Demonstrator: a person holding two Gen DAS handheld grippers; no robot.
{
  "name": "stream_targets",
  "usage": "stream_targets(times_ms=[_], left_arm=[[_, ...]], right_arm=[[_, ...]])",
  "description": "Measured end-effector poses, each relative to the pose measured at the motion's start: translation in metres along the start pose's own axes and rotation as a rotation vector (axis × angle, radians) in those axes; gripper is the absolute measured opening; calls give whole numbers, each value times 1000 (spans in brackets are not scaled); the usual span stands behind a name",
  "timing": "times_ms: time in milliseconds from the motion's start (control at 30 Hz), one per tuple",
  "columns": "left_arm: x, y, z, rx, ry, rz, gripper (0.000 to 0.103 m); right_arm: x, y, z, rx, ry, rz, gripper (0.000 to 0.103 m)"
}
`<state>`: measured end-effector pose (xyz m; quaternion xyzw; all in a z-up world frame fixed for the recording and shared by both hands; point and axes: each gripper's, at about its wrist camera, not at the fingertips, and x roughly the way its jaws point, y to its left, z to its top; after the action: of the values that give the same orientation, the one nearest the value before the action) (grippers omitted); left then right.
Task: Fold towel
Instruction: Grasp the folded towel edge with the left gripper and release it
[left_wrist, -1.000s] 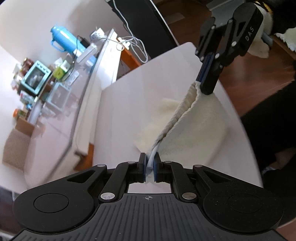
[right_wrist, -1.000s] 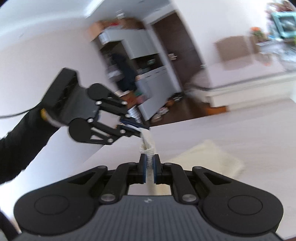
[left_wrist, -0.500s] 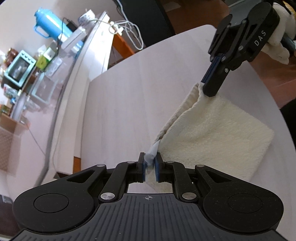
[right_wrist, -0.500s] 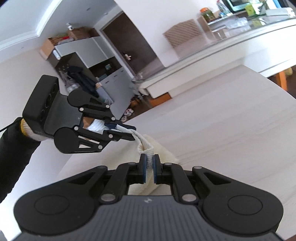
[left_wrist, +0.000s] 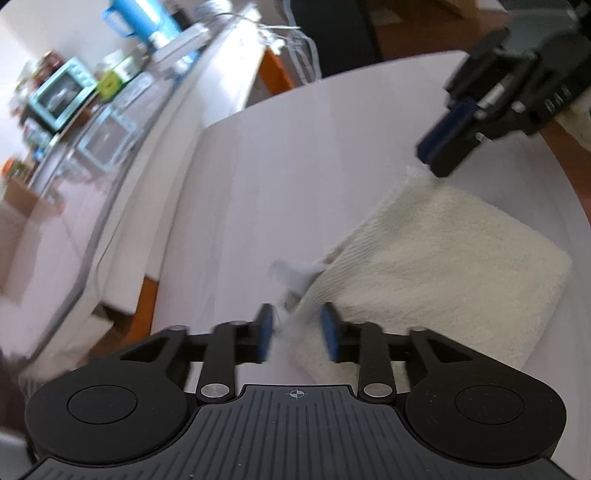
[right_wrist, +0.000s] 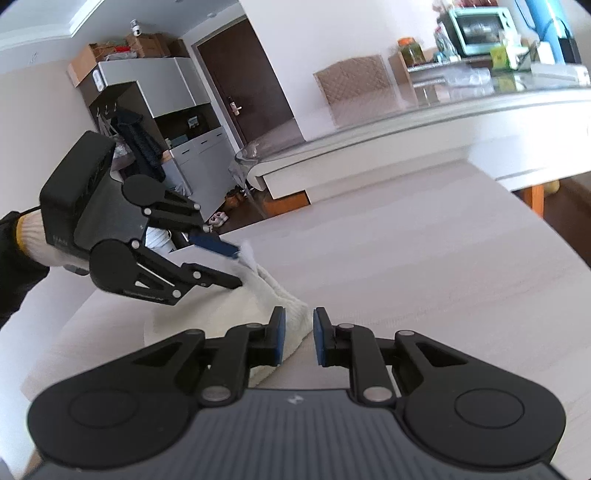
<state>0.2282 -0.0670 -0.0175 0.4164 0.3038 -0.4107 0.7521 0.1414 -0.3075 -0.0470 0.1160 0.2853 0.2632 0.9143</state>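
A cream towel lies folded on the pale table; it also shows in the right wrist view. My left gripper is open, its jaws apart around the towel's near corner and its white label. My right gripper is open with the towel's other corner between its fingers. In the left wrist view the right gripper hangs just above the far corner. In the right wrist view the left gripper is open at the towel's edge.
A glass-topped white counter stands beyond the table with a teal toaster oven, jars and a blue jug. A grey cabinet and a dark door are further off. The table's rounded edge runs to the right.
Both grippers have opened and let go of the towel's top edge. The towel has dropped flat onto the table as a folded pad.
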Motion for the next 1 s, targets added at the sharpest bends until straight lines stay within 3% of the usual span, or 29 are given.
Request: stream_targets(times_ms=[200, 1000], left_arm=[[-6, 4, -11, -80, -29, 7, 39], [-1, -2, -11, -71, -26, 13, 41]], right_arm=[[0, 14, -3, -84, -3, -19, 20], [3, 23, 3, -142, 17, -34, 27]])
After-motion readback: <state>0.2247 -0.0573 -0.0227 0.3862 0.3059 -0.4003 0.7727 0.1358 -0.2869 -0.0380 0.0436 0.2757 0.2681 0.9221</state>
